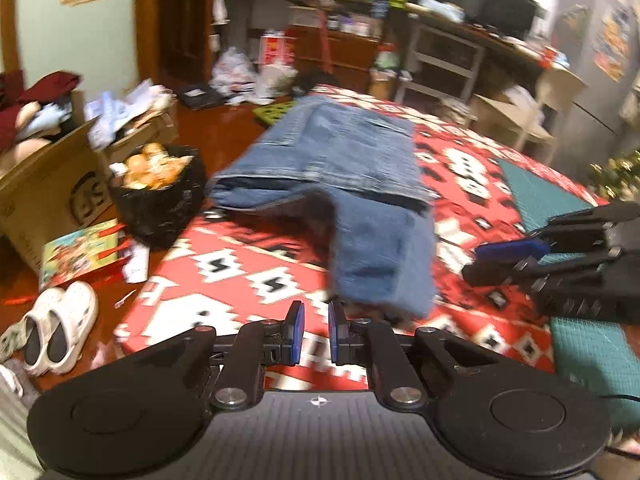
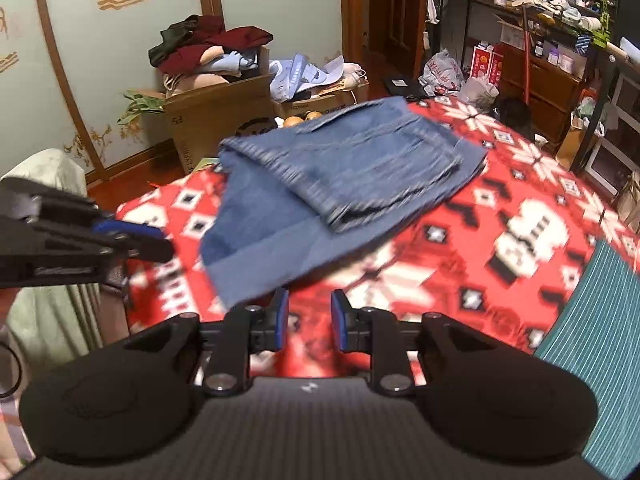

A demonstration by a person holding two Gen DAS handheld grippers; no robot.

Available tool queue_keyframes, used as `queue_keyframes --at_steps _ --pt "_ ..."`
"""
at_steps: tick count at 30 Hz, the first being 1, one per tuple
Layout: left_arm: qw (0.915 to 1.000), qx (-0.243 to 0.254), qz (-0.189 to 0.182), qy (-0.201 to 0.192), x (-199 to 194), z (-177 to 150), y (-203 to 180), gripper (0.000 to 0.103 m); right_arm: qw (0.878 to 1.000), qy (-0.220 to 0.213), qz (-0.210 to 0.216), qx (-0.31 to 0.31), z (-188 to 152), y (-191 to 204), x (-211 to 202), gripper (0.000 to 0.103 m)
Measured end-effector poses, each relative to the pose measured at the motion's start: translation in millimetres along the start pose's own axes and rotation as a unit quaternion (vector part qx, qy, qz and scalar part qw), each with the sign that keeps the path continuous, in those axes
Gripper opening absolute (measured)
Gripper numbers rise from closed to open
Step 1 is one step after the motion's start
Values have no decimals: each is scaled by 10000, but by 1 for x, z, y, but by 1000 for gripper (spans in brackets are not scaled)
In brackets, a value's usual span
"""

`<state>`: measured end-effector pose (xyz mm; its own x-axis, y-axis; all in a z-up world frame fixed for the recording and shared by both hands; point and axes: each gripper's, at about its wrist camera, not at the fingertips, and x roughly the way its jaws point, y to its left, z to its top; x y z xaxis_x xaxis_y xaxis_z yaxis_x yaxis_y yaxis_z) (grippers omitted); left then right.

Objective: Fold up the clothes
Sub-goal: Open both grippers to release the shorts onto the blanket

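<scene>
Folded blue jeans lying on the surface, which is draped in a red, white and black patterned blanket. Top half doubled over toward the far end, one leg section running out toward the near edge. In the right wrist view, same jeans a little left of centre, folded layer on top, flat lower layer spreading toward the near left.

Left hand-held gripper just short of the near end of that leg, blue pads slightly parted, nothing between them, not touching the denim. Right hand-held gripper over bare blanket just beside the near right corner of the jeans, pads set a bit further apart, nothing pinched either. Each gripper visible at the edge of the other's view, sideways on.

Teal mat on the near right of the surface. On the floor to the left: cardboard box heaped with clothes, black bag full of rubbish, white shoes. Far side blurred, crowded with shelves and clutter.
</scene>
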<state>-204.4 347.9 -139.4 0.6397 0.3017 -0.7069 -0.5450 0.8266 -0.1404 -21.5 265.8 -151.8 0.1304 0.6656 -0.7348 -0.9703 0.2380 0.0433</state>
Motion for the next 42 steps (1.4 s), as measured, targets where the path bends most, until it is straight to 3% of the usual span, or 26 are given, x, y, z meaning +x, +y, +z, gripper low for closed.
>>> queue_keyframes --at_steps 5,9,11,12,16,21,23,25,30,31,35,42 --pt "9977 614 -3 -279 13 -4 -11 26 9998 -37 -172 -79 -20 25 2 29" --pt "9968 745 18 -291 20 0 -10 26 9999 -72 -74 -1 -22 34 5 29" --pt "9983 483 -207 -234 20 5 -4 22 9999 -106 -10 48 -20 37 7 29" --pt "9988 238 -391 -181 21 8 1 14 9999 -125 14 69 -19 39 9 29" --pt "9957 -525 -757 -87 23 22 17 12 9995 -201 128 217 -13 40 18 30" --pt "9902 -993 -982 76 25 30 29 11 9985 -290 158 448 -4 38 33 30" --pt "9892 -1052 -1012 87 25 31 31 11 9984 -327 117 440 -2 39 37 29" --pt "9880 -1124 -1056 84 24 32 34 11 9987 -350 63 375 -1 41 39 15" --pt "9805 -1486 -1280 109 22 31 45 11 9993 -285 64 241 -1 40 24 8" --pt "9787 -1563 -1325 120 21 30 47 11 9994 -260 70 238 -1 37 18 3" --pt "9716 -1751 -1579 192 20 28 50 11 9994 -132 138 275 0 27 1 3" --pt "9756 -1620 -1432 377 26 21 40 11 9979 105 372 525 -4 19 10 4"
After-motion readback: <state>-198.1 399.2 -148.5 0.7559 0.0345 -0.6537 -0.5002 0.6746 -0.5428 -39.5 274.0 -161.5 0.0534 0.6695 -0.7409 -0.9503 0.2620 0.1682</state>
